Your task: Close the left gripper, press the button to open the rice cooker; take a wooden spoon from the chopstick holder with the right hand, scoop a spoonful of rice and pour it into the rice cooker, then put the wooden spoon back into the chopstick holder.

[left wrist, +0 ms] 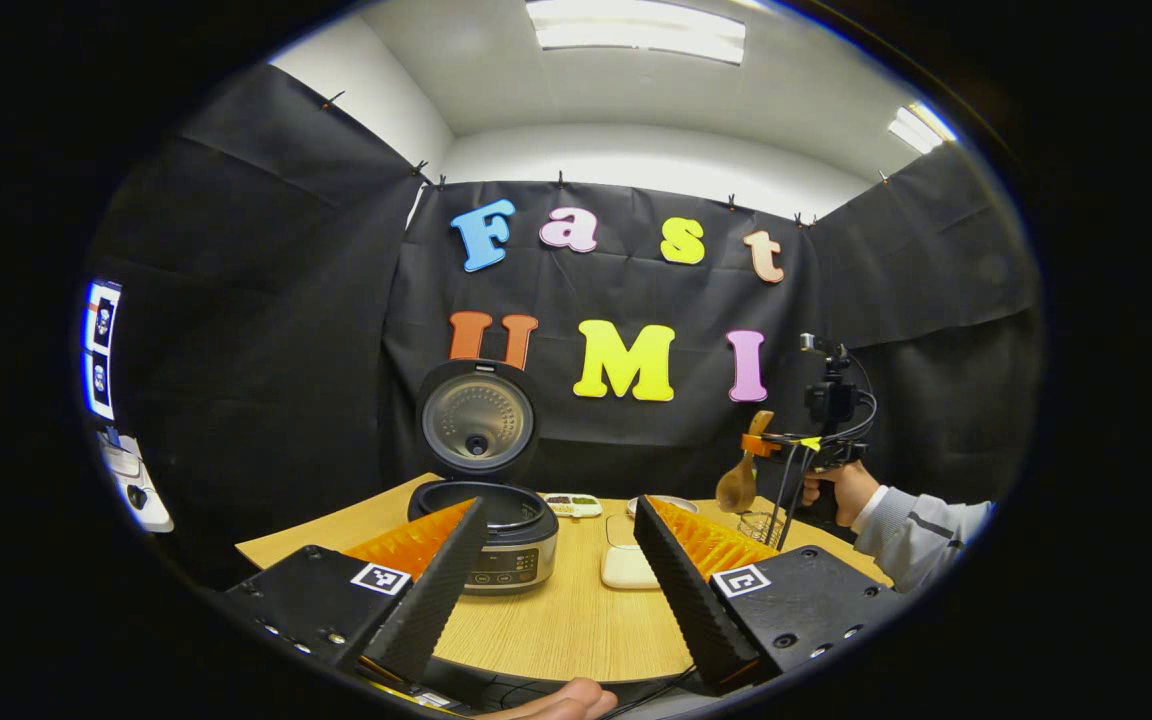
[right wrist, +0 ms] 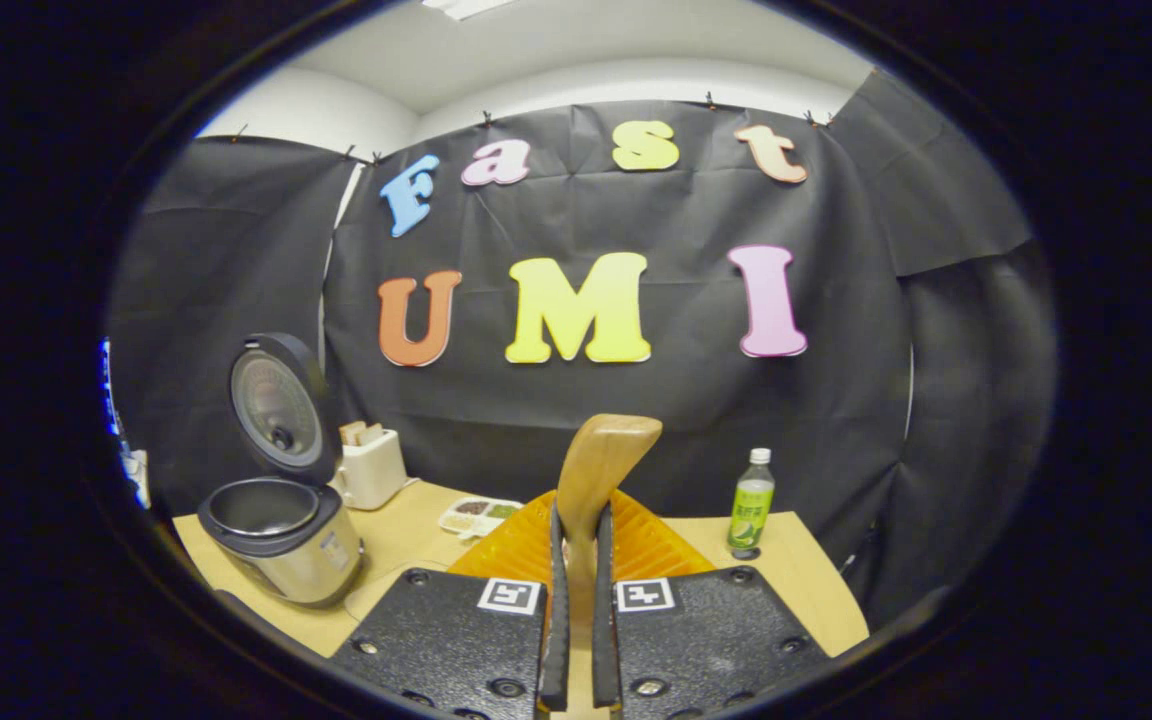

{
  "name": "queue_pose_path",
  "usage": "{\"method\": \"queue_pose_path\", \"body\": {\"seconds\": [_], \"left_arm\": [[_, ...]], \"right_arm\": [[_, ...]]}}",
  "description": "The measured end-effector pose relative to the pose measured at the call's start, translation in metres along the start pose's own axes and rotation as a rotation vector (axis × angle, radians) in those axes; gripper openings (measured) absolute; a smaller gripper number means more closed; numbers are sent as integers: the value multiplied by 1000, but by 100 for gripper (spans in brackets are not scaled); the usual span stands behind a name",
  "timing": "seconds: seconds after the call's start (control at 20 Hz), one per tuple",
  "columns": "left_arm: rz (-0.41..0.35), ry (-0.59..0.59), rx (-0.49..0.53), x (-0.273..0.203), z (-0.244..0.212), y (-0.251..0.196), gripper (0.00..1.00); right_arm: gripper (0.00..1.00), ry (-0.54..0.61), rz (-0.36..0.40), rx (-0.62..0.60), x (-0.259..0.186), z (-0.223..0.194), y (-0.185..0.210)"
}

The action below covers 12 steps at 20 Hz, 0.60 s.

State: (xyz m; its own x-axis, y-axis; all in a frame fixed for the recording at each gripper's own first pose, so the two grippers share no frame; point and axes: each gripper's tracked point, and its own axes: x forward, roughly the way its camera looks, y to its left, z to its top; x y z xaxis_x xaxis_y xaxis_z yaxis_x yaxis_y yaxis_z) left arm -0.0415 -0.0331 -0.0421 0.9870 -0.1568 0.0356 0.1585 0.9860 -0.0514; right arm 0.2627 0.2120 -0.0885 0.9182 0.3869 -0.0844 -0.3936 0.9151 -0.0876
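The rice cooker [left wrist: 501,545] stands open on the wooden table, its lid [left wrist: 478,420] raised upright behind the pot. My left gripper [left wrist: 558,510] is open and empty, held back from the cooker on the near side. In the left gripper view, the right gripper [left wrist: 786,445] is far right, shut on the wooden spoon [left wrist: 738,485], which hangs bowl down just above the wire chopstick holder [left wrist: 761,525]. In the right gripper view, my right gripper [right wrist: 578,515] grips the spoon's handle [right wrist: 601,460], which rises between its fingers. The open cooker [right wrist: 276,540] sits to its lower left.
A white container [left wrist: 621,565] lies mid-table beside the cooker, and a small compartment tray [left wrist: 573,505] and a bowl [left wrist: 663,502] sit behind it. A white toaster-like box [right wrist: 371,468] stands by the wall. A green bottle [right wrist: 751,500] stands at the table's right back. A sleeve [left wrist: 921,530] reaches in from the right.
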Motion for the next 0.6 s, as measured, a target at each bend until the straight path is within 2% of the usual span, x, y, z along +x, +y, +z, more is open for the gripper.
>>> {"method": "queue_pose_path", "body": {"seconds": [0.15, 0.35, 0.6], "left_arm": [[-4, 2, -7, 5, 1, -3, 94], [-3, 12, 9, 5, -3, -4, 94], [-42, 29, -9, 8, -8, -14, 94]], "right_arm": [[14, 31, 17, -28, 15, -23, 35], [14, 116, 16, -58, 39, -78, 64], [14, 109, -97, -246, 53, -113, 59]]}}
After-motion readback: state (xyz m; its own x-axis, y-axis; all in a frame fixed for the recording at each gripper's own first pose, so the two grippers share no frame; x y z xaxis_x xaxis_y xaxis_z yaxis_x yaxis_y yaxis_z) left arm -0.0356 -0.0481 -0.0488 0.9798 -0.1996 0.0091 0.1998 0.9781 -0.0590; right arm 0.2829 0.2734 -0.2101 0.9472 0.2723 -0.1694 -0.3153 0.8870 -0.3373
